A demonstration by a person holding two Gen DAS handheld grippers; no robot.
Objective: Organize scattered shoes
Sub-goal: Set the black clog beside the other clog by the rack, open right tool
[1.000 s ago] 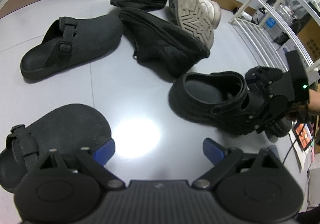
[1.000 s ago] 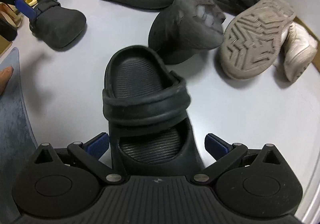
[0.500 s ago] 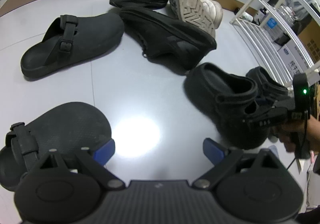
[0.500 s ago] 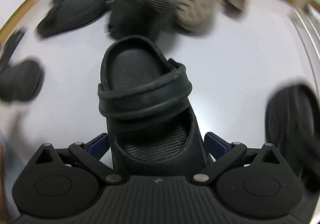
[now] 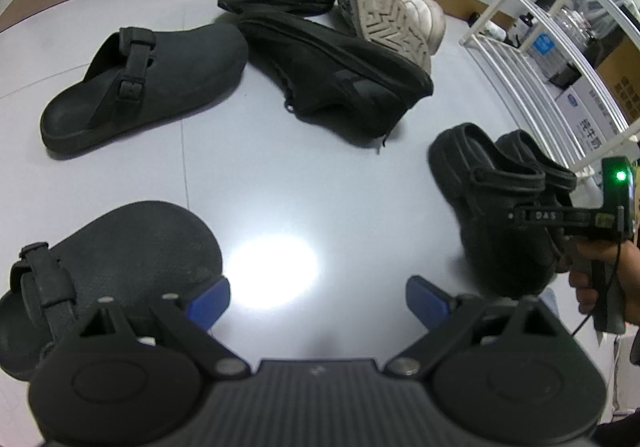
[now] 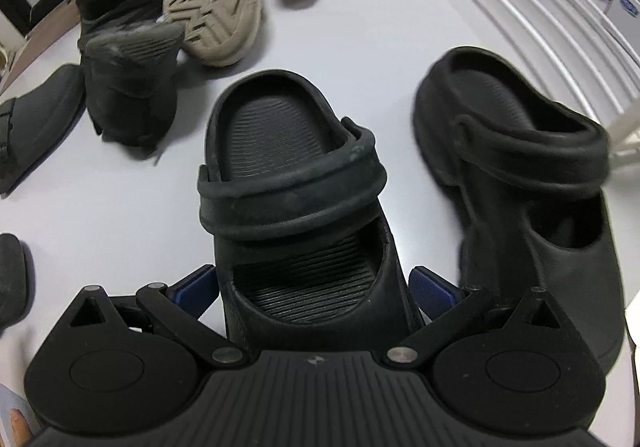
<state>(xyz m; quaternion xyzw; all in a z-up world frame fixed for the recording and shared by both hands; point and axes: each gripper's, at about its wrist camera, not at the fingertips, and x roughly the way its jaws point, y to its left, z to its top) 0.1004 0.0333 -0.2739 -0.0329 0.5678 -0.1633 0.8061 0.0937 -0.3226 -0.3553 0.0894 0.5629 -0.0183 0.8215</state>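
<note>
**Clog joins its mate beside the rack**

On the glossy grey floor (image 5: 280,175), the right claw (image 6: 314,285), clamped on a ridged black rubber clog (image 6: 296,183), has swung it just beside its matching smooth clog (image 6: 524,175) near the white wire rack (image 5: 552,59). The left claw (image 5: 318,299) hangs apart, empty.

The held clog's (image 6: 296,207) toe hides behind the right hand-held gripper (image 6: 316,287); frame edges crop 1 buckled clog (image 6: 28,127).
</note>
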